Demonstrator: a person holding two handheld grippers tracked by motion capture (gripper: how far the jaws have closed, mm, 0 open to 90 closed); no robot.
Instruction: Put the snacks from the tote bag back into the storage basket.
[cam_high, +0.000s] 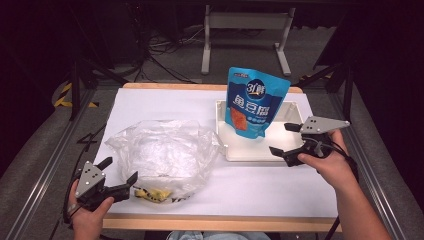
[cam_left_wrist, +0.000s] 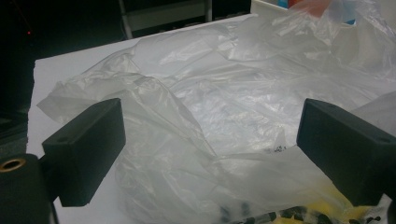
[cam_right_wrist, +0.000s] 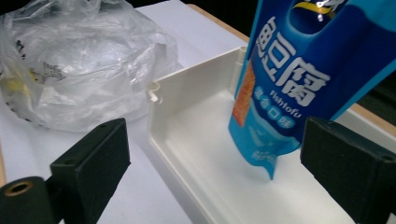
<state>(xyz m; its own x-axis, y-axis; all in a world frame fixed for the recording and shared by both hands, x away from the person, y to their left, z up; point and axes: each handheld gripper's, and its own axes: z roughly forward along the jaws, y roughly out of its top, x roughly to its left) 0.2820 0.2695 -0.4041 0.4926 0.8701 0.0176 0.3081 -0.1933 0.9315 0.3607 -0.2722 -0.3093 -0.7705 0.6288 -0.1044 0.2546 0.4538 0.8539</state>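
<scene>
The glossy blue pouch is standing upright in the white plastic tray by the tabletop's far right edge. The right gripper is hovering wide open at the tray's near right corner, gripping nothing. The left gripper is gaping too, right at the crinkly clear plastic bag near the front left edge.

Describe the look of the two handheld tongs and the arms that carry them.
Both the left tongs and the right tongs are black, each with two blocky, rectangular jaws and a grey three-cornered plate on top dotted with small holes. A black cable trails from each. A brass-coloured ring sits beside the jaws in the gripper views. The forearms are bare, without sleeves.
</scene>
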